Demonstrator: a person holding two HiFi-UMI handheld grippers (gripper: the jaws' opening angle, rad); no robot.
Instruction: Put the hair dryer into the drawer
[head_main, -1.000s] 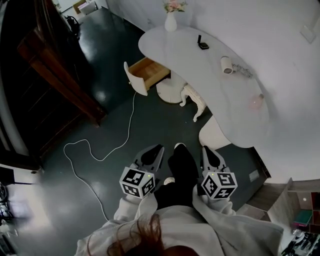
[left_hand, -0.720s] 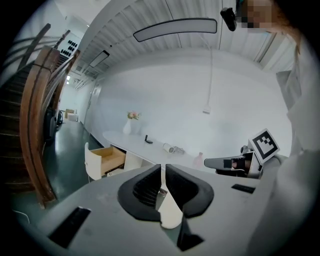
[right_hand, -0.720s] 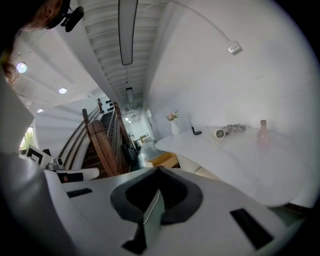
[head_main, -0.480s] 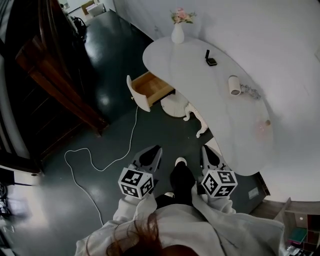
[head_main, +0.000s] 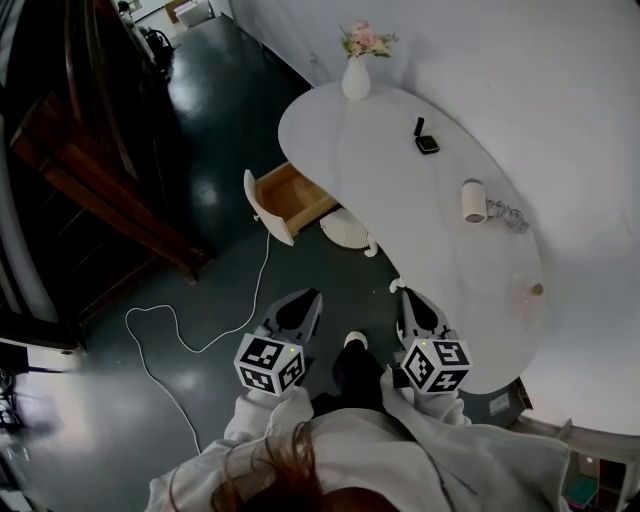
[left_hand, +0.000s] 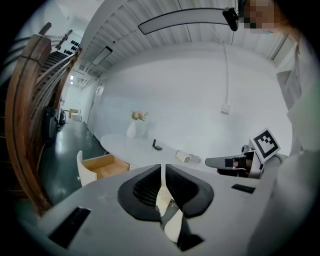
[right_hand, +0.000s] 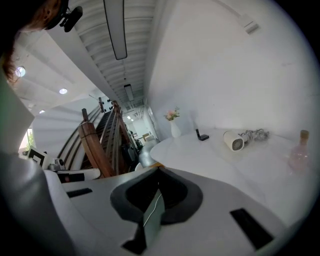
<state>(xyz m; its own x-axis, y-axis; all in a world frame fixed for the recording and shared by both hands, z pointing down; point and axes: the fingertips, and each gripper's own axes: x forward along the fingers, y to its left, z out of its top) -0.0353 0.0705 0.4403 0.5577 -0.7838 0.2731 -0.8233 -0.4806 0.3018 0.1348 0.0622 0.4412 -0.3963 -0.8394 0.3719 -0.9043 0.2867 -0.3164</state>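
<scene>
Floor (head_main: 225, 120), dark and glossy, fills the left half of the head view, with a thin white cable (head_main: 178, 346) looping across it towards the table. A wooden staircase (head_main: 95, 175) runs along the far left. The long, curved white table (head_main: 400, 230) stands against a pale wall on the right.

The person, in a light top, stands just short of the table's near end, one shoe (head_main: 354, 340) showing between the two tools. The drawer (head_main: 285, 195), with its wooden inside and white front, is pulled open on the table's left side, and nothing can be seen in it.

The left gripper (head_main: 305, 296) hangs over the floor, its jaws closed together and empty. The right gripper (head_main: 405, 293) sits at the table's near edge, jaws likewise pressed shut on nothing.

A white vase (head_main: 356, 80) with pink flowers stands at the table's far end. The hair dryer (head_main: 473, 201) lies on its side on the tabletop, near the wall and well apart from both grippers and the drawer, with its cord (head_main: 510, 215) bunched beside it. A small black object (head_main: 424, 140) rests between vase and dryer. A small pink bottle (right_hand: 300, 152) stands nearer the right end.
</scene>
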